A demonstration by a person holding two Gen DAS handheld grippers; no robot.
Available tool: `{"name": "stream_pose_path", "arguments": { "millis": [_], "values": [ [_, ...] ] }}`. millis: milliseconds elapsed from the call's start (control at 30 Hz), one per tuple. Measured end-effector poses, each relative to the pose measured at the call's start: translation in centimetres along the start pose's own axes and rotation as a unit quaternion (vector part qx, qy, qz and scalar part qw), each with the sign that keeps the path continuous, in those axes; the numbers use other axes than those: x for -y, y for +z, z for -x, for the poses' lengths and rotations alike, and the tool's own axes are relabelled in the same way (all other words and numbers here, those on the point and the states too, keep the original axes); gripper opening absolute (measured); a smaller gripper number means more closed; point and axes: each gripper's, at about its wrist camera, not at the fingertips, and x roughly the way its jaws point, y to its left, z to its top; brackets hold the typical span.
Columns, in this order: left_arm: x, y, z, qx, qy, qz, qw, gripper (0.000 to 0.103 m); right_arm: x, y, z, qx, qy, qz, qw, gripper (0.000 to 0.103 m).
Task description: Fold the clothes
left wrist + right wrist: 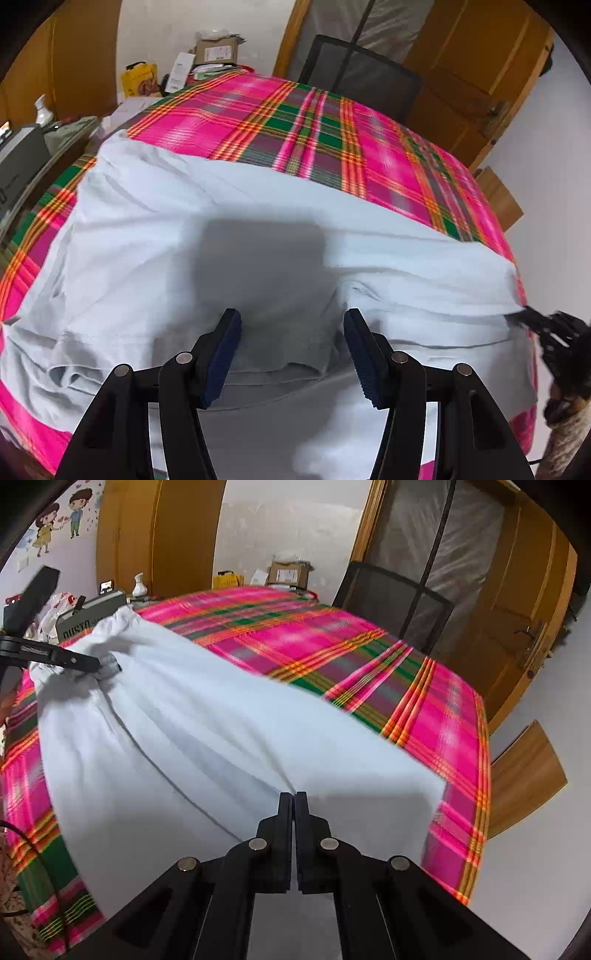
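Note:
A white garment (184, 229) lies spread over a table under a pink, green and orange plaid cloth (258, 110). My left gripper (293, 321) hovers low over the garment's near hem, its blue-padded jaws wide apart with only shaded fabric below them. In the right wrist view that gripper (109, 666) sits at the far left, where the garment (221, 731) bunches. My right gripper (294, 795) is shut on the garment's edge, and creases fan out from its tips. It also shows in the left wrist view as the right gripper (530, 315), pinching the garment's right corner.
A black mesh chair (395, 598) stands behind the table in front of wooden doors (517, 620). Cardboard boxes (290, 572), a yellow bag (140, 77), a white vase (138, 585) and a grey case (92, 609) crowd the far left. A wooden board (524, 775) leans at the right.

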Motion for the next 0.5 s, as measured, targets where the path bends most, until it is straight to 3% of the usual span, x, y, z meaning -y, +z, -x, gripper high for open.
{"name": "stream_pose_path", "arguments": {
  "millis": [100, 267, 500],
  "values": [
    [-0.4, -0.1, 0.2, -0.001, -0.006, 0.007, 1.0000, 0.060, 0.0, 0.0, 1.8, 0.011, 0.011, 0.001, 1.000, 0.001],
    [-0.7, -0.6, 0.7, -0.004, -0.004, 0.009, 0.9999, 0.060, -0.6, -0.9, -0.1, -0.031, 0.022, 0.017, 0.999, 0.001],
    [-2.3, -0.6, 2.1, -0.002, -0.027, 0.038, 0.9989, 0.060, 0.1, -1.8, 0.4, -0.026, 0.041, -0.011, 0.999, 0.001]
  ]
}}
